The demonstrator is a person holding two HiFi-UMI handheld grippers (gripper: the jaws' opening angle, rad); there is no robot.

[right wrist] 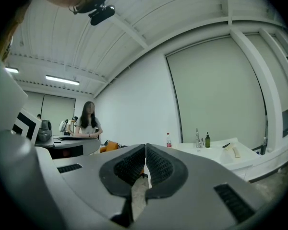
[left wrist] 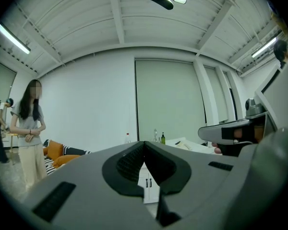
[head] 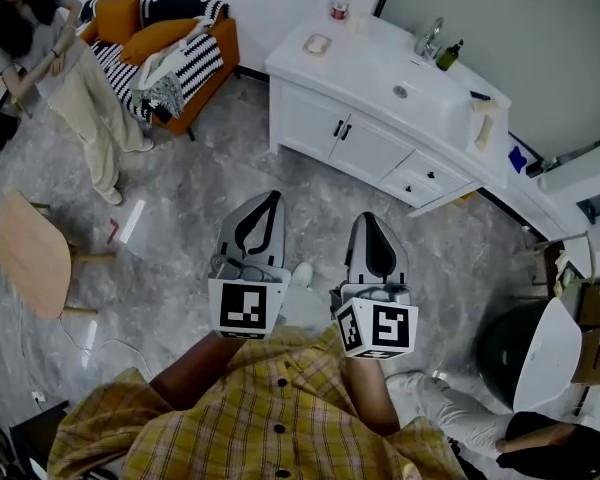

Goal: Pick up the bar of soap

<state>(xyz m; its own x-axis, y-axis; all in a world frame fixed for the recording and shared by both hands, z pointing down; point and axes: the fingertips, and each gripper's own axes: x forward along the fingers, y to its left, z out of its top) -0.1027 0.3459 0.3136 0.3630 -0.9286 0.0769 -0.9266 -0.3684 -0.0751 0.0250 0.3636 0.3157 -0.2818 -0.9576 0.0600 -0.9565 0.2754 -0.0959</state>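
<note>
With left gripper (head: 268, 203) and right gripper (head: 371, 223) being held shut & empty, well apart from the soap bar (head: 317, 43) on the vanity counter (head: 375, 63), the bar risks being shoved off if jaws aren't being opened beforehand.

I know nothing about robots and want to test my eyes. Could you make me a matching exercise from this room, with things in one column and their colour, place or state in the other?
Things:
1. sofa
2. green bottle
3. side table
4. left gripper

Matches:
A. jaws together, nothing between them
B. beside the tap
C. orange
D. pale wood

Pairs: 1-C, 2-B, 3-D, 4-A
</note>
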